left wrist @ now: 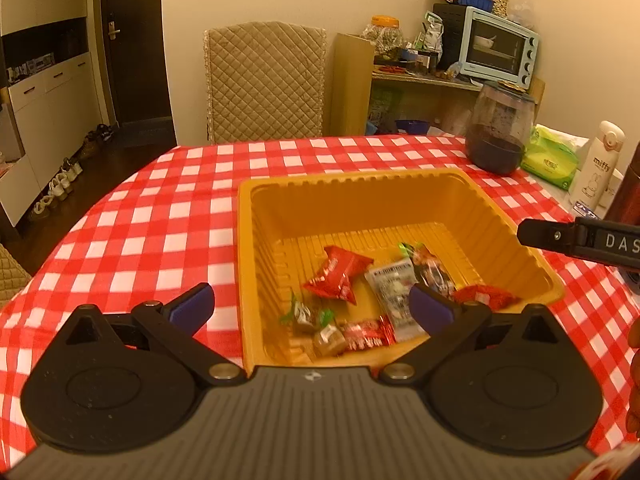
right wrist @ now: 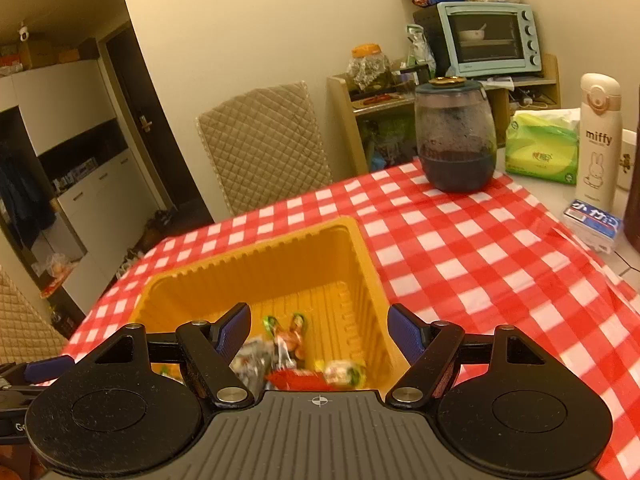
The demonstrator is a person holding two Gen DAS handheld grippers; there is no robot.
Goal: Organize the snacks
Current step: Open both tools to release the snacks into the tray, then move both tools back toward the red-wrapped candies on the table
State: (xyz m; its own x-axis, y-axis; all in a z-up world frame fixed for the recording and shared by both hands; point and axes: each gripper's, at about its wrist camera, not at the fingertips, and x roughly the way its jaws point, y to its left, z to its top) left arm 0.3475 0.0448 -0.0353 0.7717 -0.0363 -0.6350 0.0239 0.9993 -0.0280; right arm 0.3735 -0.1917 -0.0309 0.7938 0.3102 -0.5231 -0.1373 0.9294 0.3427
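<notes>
A yellow plastic tray point(left wrist: 400, 204) is sitting on the red-and-white checked tablecloth point(left wrist: 168, 216) and is holding the snacks in its near half: a red wrapped snack point(left wrist: 334, 276) is lying toward the middle of the floor, a white-and-grey packet point(left wrist: 394, 300) is resting just beside it, a dark packet with a green end point(left wrist: 430, 266) is lying behind that one, another red packet point(left wrist: 486, 296) is leaning at the tray's right wall, and several small wrapped candies point(left wrist: 332, 330) are clustering against the near wall. The left gripper point(left wrist: 311, 307) is hovering over the tray's near edge with its jaws standing wide apart and nothing pressed between the blue pads point(left wrist: 192, 306). The right gripper point(right wrist: 319, 334) is hanging over the tray's near right corner, its jaws also parted and gripping nothing, with the snacks showing loose below them; in the left wrist view one of its black fingers is reaching in from the right above the tray rim. Farther back on the cloth a dark lidded glass jar point(left wrist: 500, 130) is standing, with a green tissue pack point(left wrist: 554, 156) and a white "miffy" bottle point(left wrist: 598, 160) just to its right. A quilted chair point(left wrist: 264, 80) is standing behind the table, and a pale blue toaster oven point(left wrist: 498, 46) is sitting on a cluttered wooden shelf point(left wrist: 424, 80) against the wall.
</notes>
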